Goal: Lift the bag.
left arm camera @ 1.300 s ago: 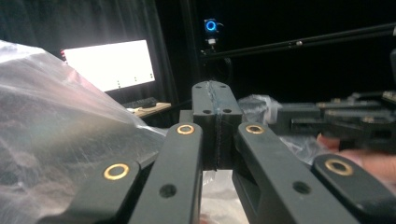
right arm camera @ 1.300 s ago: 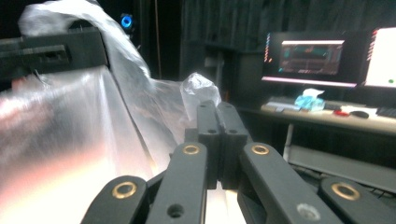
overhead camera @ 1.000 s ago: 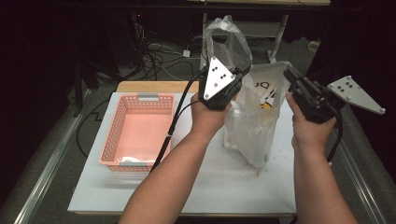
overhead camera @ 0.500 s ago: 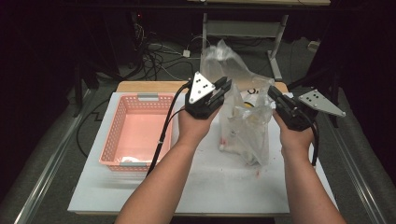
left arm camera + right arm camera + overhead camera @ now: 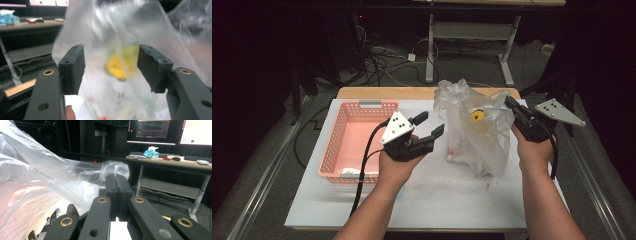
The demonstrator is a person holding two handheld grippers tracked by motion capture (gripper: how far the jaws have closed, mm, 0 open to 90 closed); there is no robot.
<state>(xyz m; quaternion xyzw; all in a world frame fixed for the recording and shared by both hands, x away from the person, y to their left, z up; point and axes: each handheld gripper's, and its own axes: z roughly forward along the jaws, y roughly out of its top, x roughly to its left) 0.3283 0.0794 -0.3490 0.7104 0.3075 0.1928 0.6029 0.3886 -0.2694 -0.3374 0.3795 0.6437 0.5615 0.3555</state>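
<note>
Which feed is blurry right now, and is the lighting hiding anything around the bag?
Left gripper view: the plastic bag is smeared and out of focus, its yellow patch a blob; the pads stay sharp. Right gripper view: crisp, with glare on the bag's film. High view: table bright, surroundings dark.

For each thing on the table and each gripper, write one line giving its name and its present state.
Plastic bag: upright on the table, filled, its edge pinched.
Left gripper: jaws open, just been opening, apart from the bag.
Right gripper: shut on the bag's edge.
Pink basket: upright on the table.
</note>
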